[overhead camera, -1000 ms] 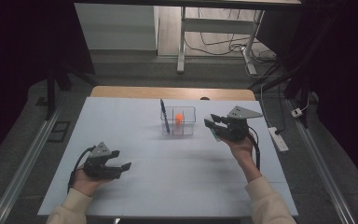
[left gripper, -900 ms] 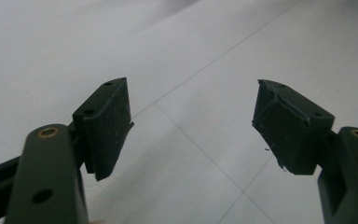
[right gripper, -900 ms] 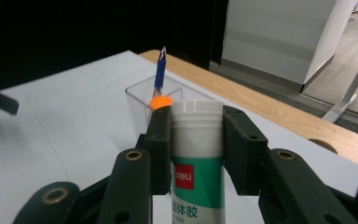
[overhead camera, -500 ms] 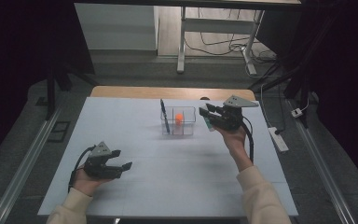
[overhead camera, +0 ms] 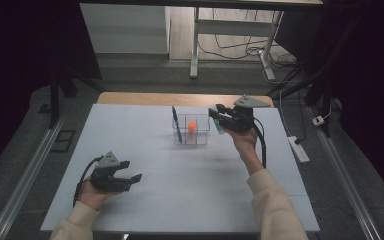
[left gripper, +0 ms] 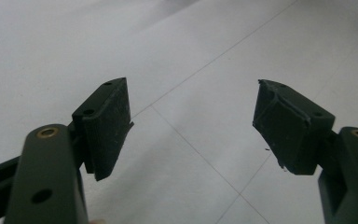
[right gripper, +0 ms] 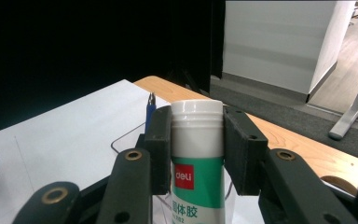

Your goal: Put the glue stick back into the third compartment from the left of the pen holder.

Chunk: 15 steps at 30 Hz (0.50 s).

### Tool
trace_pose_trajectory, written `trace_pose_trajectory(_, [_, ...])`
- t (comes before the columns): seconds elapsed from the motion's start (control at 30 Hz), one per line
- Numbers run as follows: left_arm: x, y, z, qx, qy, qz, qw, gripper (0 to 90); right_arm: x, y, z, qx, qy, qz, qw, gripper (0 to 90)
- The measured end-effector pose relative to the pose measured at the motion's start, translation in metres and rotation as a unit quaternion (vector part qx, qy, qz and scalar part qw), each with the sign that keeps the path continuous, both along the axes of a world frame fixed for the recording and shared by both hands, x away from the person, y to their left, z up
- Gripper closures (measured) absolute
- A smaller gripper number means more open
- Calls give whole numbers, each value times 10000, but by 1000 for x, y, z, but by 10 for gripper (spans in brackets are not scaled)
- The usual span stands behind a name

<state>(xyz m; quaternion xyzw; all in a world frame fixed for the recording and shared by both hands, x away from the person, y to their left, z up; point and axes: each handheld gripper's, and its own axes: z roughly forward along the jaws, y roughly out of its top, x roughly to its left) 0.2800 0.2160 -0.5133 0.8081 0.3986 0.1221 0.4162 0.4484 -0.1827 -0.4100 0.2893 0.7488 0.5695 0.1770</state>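
White tabletop (overhead camera: 145, 145); glue bottle (right gripper: 196, 154) clamped in right gripper (right gripper: 196, 144)

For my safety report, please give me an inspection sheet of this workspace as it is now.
Surface: white table top, faint grid lines.
Job's things: glue bottle, white cap, green label, upright; clear organizer box holding a blue pen and an orange item.
Clutter: nothing seen.
Grippers: right hand-held gripper clamped on the bottle beside the box; left hand-held gripper open, empty, low over the table.
Cables: power strip and wires on the floor.
Surroundings: dark room, desk legs behind.
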Motion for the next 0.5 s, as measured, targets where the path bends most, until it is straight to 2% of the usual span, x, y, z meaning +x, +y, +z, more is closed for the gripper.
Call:
trace_pose_trajectory(0.07, [0, 0, 0, 9, 8, -2, 10000, 272, 3, 4, 1, 117, 31, 19, 9999, 641])
trace_pose_trajectory(0.23, [1, 0, -1, 49, 10, -13, 10000, 272, 11, 13, 1, 217, 40, 17, 9998, 640])
trace_pose_trajectory(0.5, [2, 1, -2, 33, 39, -32, 10000, 271, 23, 28, -4, 160, 53, 6, 9999, 641])
